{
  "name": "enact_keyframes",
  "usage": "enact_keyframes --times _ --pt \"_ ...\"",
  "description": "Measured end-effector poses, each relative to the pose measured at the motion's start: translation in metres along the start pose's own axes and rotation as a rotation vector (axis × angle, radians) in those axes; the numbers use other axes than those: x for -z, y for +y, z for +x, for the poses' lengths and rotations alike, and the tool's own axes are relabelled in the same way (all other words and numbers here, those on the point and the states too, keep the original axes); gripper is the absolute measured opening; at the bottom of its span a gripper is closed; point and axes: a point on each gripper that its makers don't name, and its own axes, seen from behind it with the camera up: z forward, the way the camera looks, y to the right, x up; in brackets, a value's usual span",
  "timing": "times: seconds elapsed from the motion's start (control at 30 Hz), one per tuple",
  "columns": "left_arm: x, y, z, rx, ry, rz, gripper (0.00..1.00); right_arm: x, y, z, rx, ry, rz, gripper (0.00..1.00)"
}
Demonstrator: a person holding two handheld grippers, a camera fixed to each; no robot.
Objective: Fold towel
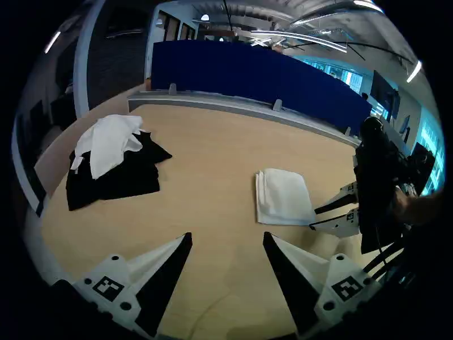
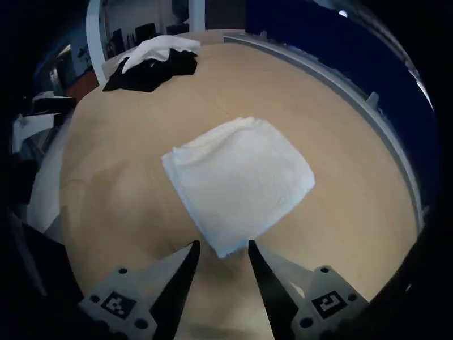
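A folded white towel (image 2: 238, 175) is lying flat near the middle of the light wooden table (image 2: 351, 187), squared into a thick rectangle with its layered edges showing along one side. In the right gripper view, the right gripper (image 2: 222, 246) is hovering low over the tabletop with its jaws parted, and the towel's nearest corner is sitting just in the gap between the two fingertips, with neither finger pressing on it. In the left gripper view, the left gripper (image 1: 226, 238) is hanging over bare wood with its jaws spread wide and gripping nothing, while the towel is resting ahead and to its right. There the right gripper (image 1: 312, 219) is reaching in from the right toward the towel's near corner, and a person's hand (image 1: 416, 207) is holding it. Each finger is carrying a square black-and-white fiducial marker (image 1: 109, 287), a coded pattern rather than readable writing. A loose pile of black and white cloths (image 1: 113, 158) is sitting well apart from the towel, and a blue partition (image 1: 255, 73) is running along the table's far edge.
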Motion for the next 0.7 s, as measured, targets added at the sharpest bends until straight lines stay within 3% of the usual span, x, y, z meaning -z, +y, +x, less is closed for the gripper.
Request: enact_keyframes --times 0.7 --pt "-0.0017 0.0039 0.0009 -0.009 -0.005 -0.008 0.93 -0.005 0.0018 -0.0084 -0.052 -0.006 0.001 0.43"
